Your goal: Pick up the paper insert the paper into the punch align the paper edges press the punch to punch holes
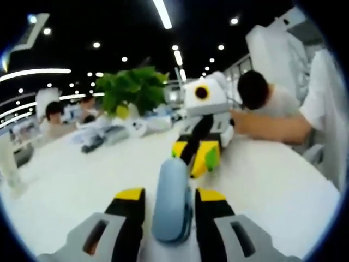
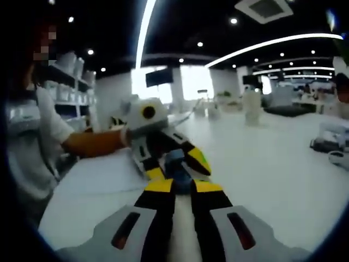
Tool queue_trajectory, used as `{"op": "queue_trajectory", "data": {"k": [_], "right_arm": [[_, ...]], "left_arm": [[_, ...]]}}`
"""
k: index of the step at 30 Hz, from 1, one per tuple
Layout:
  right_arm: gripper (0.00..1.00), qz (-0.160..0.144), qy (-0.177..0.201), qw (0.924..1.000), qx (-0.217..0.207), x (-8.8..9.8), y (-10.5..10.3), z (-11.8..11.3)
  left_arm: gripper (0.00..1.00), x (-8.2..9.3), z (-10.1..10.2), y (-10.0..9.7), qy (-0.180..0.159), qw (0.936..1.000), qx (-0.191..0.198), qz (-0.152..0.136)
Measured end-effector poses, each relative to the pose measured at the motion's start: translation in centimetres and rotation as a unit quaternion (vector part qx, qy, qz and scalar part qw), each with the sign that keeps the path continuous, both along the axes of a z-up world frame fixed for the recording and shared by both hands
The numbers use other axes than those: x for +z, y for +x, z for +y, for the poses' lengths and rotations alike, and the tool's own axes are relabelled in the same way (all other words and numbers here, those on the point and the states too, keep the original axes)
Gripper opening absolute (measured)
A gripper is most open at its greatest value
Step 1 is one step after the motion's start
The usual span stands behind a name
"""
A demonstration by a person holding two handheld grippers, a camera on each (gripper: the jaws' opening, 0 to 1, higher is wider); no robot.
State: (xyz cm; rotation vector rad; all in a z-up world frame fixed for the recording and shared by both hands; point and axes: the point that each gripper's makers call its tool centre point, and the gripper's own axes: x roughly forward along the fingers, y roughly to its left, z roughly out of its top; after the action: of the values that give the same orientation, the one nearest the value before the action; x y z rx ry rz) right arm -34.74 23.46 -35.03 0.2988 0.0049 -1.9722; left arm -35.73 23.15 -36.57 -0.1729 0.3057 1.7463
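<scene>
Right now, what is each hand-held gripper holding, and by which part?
Both hold the blue punch: the left hand-held gripper around its near end, the right hand-held gripper at the opposite end.

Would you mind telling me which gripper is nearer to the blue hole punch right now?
Left, as best I can judge. The left gripper has the blue hole punch between its jaws; the right gripper reaches it only at its tips, from the far end.

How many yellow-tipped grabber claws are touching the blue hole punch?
2. The left gripper has its jaws on either side of the blue punch near the camera; the right gripper meets its far end. More may be hidden.
</scene>
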Motion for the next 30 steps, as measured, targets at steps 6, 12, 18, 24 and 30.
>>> {"op": "queue_trajectory", "data": {"k": [6, 12, 18, 24, 30], "right_arm": [[0.16, -0.008, 0.017, 0.9998, 0.01, -0.9, 0.2, -0.5], [0.16, -0.012, 0.013, 0.9997, 0.015, -0.8, 0.3, -0.8], [0.16, -0.015, 0.011, 0.9997, 0.014, -0.8, 0.3, -0.8], [0.16, -0.014, 0.009, 0.9998, 0.009, -0.7, 0.1, -0.7], [0.12, 0.051, -0.044, 0.9977, -0.008, 3.7, 0.6, -1.7]], "left_arm": [[0.37, 0.1, 0.0, 0.1, 0.004, 1.0, -0.002, 0.002], [0.35, 0.0, 0.1, 0.3, 0.005, 1.0, -0.004, 0.0], [0.32, 0.0, 0.2, 0.3, 0.004, 1.0, -0.005, 0.002], [0.3, 0.1, 0.2, 0.1, 0.009, 1.0, -0.003, -0.001], [0.3, 0.1, 0.2, 0.1, 0.01, 0.9999, -0.002, -0.002]]}}
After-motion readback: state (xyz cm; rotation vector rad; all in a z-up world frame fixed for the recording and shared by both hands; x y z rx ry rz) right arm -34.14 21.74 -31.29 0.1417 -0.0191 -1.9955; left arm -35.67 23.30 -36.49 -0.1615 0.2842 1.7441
